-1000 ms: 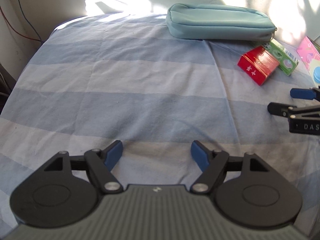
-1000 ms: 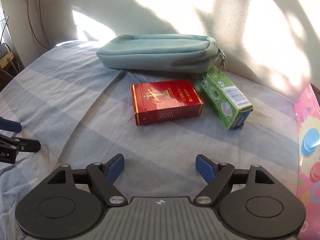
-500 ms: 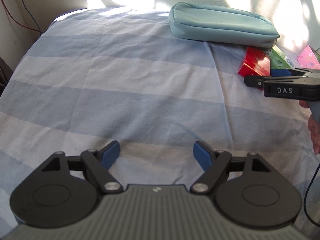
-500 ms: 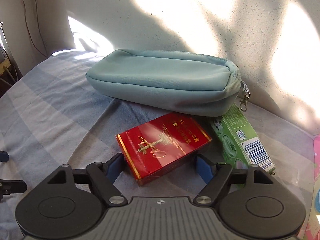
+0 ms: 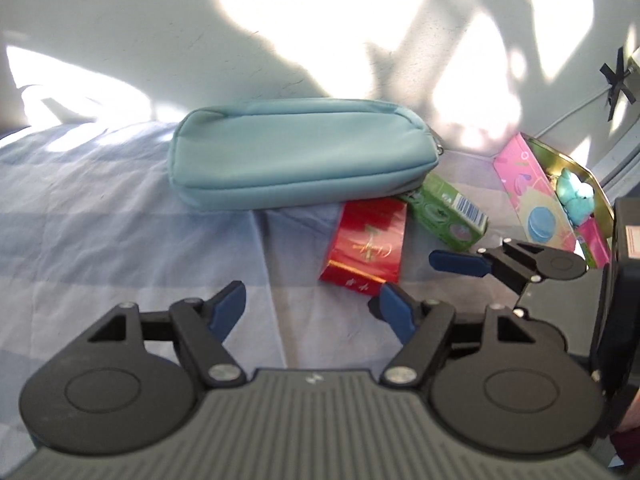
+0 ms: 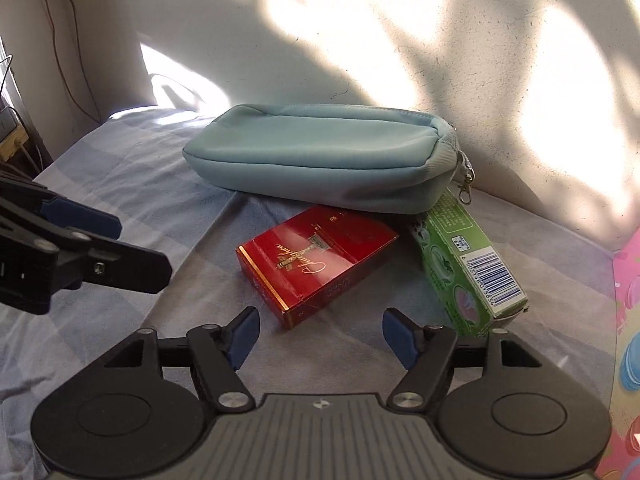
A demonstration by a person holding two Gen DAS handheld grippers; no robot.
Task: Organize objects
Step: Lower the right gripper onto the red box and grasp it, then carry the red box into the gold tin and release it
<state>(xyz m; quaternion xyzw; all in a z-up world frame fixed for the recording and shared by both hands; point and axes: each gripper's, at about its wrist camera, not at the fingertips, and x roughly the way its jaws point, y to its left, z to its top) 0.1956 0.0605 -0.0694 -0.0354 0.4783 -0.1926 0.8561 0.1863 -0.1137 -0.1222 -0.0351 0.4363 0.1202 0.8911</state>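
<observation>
We see the red box (image 6: 316, 262) lying flat on the striped cloth (image 6: 132, 184), just ahead of our right gripper (image 6: 320, 340). Its jaws have just been opening; they stand apart, gripping nothing. Our left gripper (image 5: 312, 308), also spread and empty, hovers near the box's end.

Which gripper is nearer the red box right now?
Right. The right gripper is open just short of the red box's near corner; the left gripper, also open, sits slightly farther back to its left.
</observation>
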